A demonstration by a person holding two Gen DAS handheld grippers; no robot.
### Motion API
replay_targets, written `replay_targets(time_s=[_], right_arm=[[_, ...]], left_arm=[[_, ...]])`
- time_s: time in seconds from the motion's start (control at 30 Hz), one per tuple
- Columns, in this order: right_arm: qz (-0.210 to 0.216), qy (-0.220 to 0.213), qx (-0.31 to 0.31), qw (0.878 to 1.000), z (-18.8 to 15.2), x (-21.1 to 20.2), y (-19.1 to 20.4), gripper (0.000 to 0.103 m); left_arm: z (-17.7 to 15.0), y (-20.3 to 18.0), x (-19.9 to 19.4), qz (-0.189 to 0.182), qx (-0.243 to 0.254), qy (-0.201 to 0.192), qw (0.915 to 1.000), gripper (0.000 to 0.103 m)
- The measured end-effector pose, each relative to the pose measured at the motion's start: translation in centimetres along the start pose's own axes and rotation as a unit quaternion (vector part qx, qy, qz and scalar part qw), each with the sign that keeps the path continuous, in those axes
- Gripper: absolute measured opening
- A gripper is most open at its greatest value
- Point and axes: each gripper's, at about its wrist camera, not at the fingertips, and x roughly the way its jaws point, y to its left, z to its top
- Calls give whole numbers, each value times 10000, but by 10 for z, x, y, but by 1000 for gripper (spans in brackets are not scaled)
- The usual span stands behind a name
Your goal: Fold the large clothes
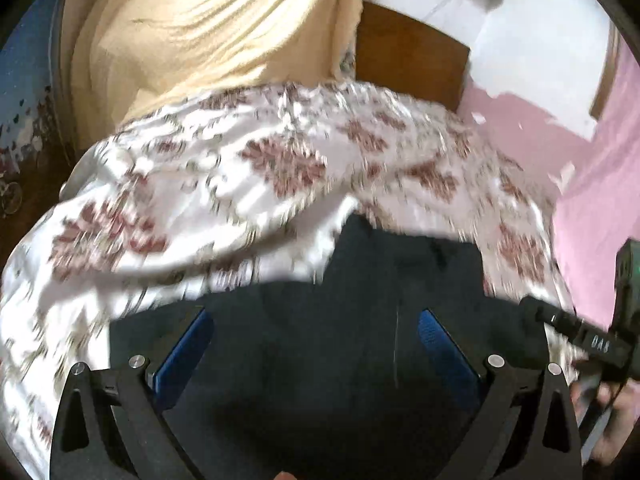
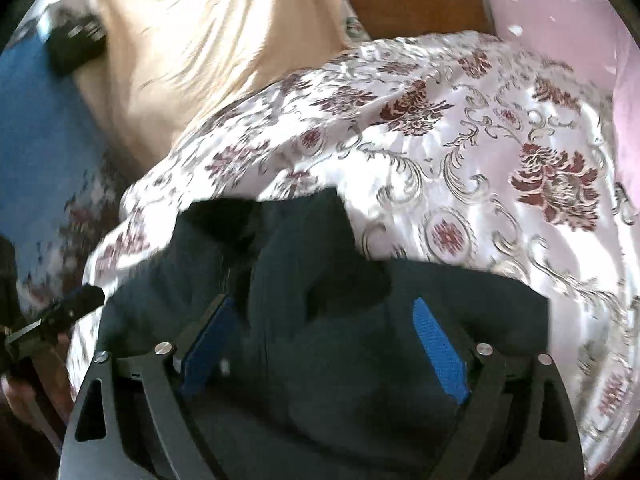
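Observation:
A dark navy garment (image 1: 320, 360) lies on a white bedspread with maroon flowers (image 1: 240, 168). In the left wrist view my left gripper (image 1: 316, 328) is open, its blue pads (image 1: 188, 344) spread wide over the dark cloth. In the right wrist view the same garment (image 2: 320, 340) lies bunched under my right gripper (image 2: 324, 320), which is also open with blue pads (image 2: 440, 352) apart. Neither gripper pinches cloth. The right gripper shows at the right edge of the left view (image 1: 580, 336); the left gripper shows at the left edge of the right view (image 2: 60, 312).
A cream cloth (image 1: 200, 32) hangs over a chair or headboard behind the bed. Brown wooden furniture (image 1: 412, 56) stands at the back. A pink wall (image 1: 592, 184) is at right. A blue patterned fabric (image 2: 36, 140) lies at left.

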Motion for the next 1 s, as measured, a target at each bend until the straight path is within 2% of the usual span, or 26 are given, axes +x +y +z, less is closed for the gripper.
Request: replay_targets(time_s=[0.13,0.2,0.27,0.3,0.37,0.4,0.43,0.47,0.5,0.57,0.67,0.8,0.9,1.0], right_arm=[[-181,-124,405,9989,24,35,5,91],[-382,-178,509,9978,34,55,9,91],[-539,-177,540,9969,37,68,11,86],[-545,-158,548,9969,39,72,12,69],[-489,-17,538,9974,40,82,15,47],[-421,35,525,9977,40,84,15,40],[-315,42,514,9982,39,83,17,29],[-296,15,487,9984,37,80,18,27],[-298,-39,423,9987,35,75,20,24],[-196,-165,294,9992,30,60,23,20],[-107,-301,94,9994,23,34,24,15],[23,-565,-309,9979,5,-19,28,13],[168,-877,-501,9947,-17,-66,26,12],[248,-1125,-755,9905,-46,-109,26,11]], left_arm=[[31,1,48,86,-428,146,9989,103],[32,2,65,163,-583,277,9978,103],[31,1,87,434,-630,550,9956,103],[30,-1,91,439,-603,617,9953,103],[26,-6,95,419,-570,657,9953,98],[26,-6,94,344,-575,600,9959,91],[25,-6,89,168,-610,517,9967,68],[27,-7,87,50,-630,521,9966,50],[28,-7,85,-86,-630,561,9964,44],[27,-11,73,-180,-433,548,9974,13],[22,-13,52,-220,-286,424,9984,8],[4,-5,-3,-454,-216,-102,9987,7],[-20,6,-57,-720,-196,-448,9962,6],[-47,7,-97,-784,1,-652,9948,6]])
